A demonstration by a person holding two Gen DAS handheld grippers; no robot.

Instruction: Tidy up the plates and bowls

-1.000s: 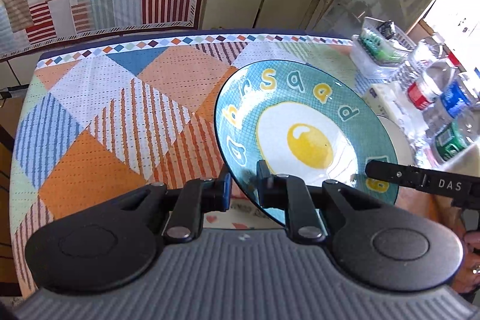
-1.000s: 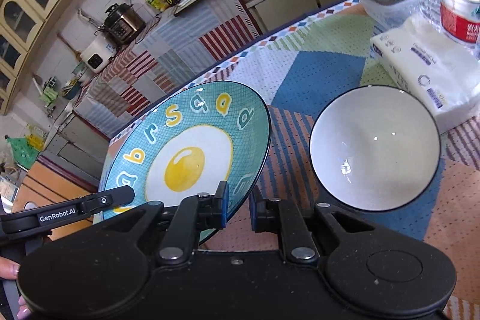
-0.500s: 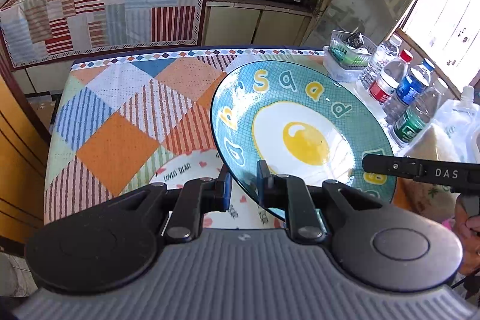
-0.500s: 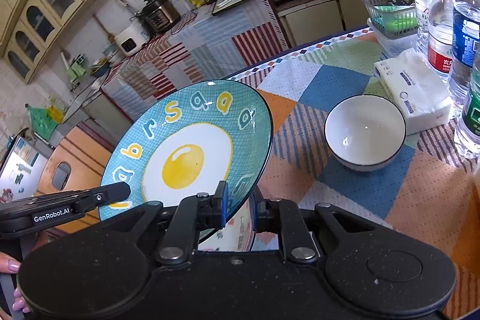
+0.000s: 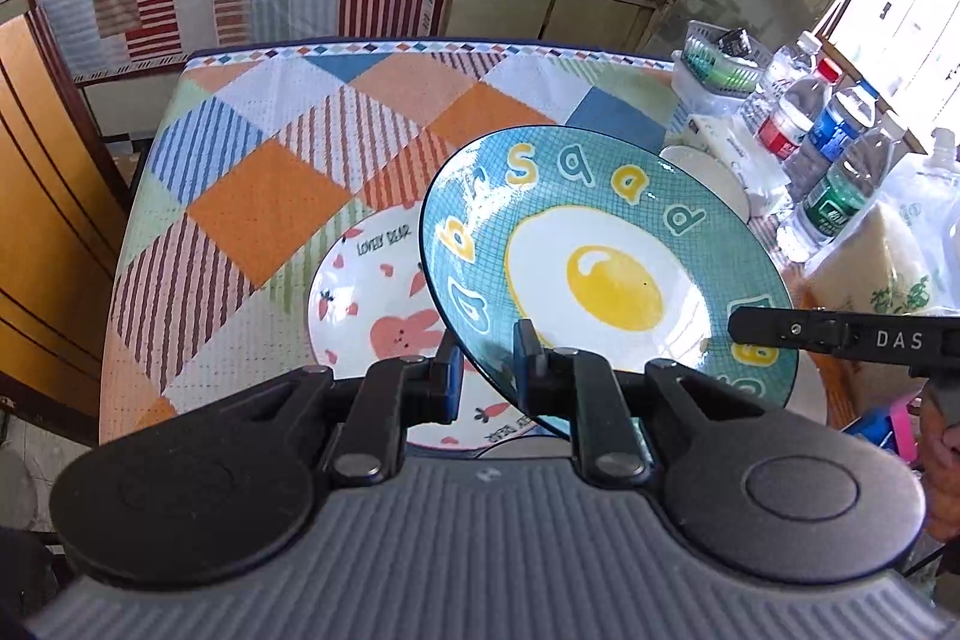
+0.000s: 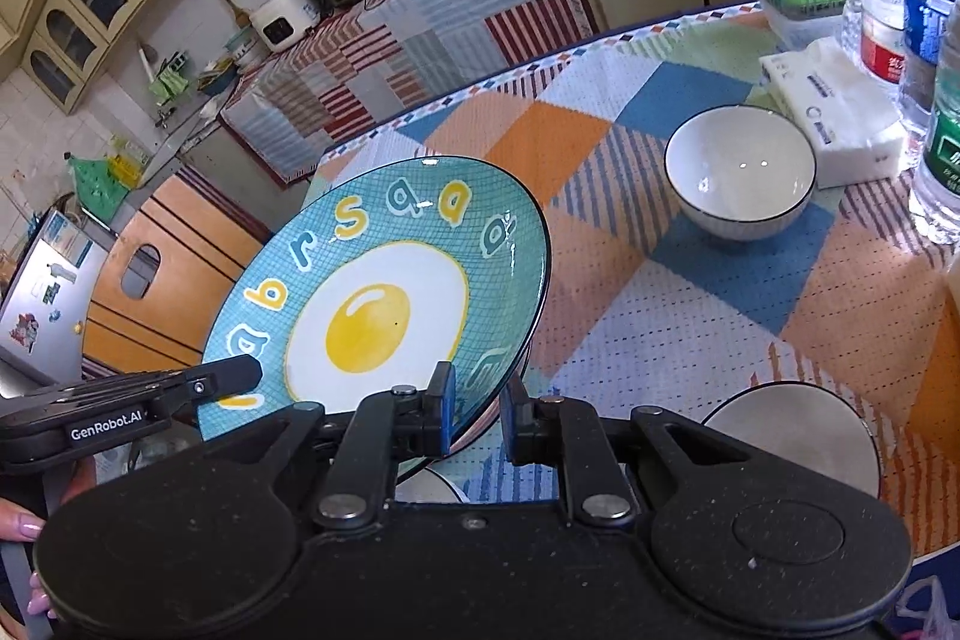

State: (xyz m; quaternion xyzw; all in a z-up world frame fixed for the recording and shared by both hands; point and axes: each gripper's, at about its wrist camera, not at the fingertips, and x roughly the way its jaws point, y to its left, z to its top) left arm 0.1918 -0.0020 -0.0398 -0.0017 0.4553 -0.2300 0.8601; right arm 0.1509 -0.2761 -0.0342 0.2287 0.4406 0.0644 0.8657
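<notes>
A round teal ceramic plate printed with a fried egg and a ring of letters [image 5: 606, 274] is held in the air above a table covered by a patchwork-patterned cloth [image 5: 258, 196]; the left gripper [image 5: 485, 376] has its two black fingers clamped on the plate's near left rim, and the right gripper [image 6: 474, 409] has its fingers pressed together on the near right rim; each gripper body hides the bottom edge of the plate in its own view; the plate is tilted, printed face up and toward both cameras, far rim higher than the gripped rim, the letters arching along its far side; in the left wrist view the right gripper shows only as a black finger marked DAS crossing the plate's right edge, while the right wrist view shows the left gripper's finger marked GenRobot.AI laid over the plate's lower left; the left view alone shows a white round plate with pink rabbit drawings [image 5: 372, 304] lying on the cloth under the teal plate, partly covered by it and by the gripper; a white ceramic bowl with a dark rim [image 6: 741, 172] stands upright and whole in the right view, well apart from the teal plate, but only a sliver of it peeks past the plate in the left view; a grey round disc [image 6: 792, 436], half hidden by the right gripper, is hard to identify
</notes>
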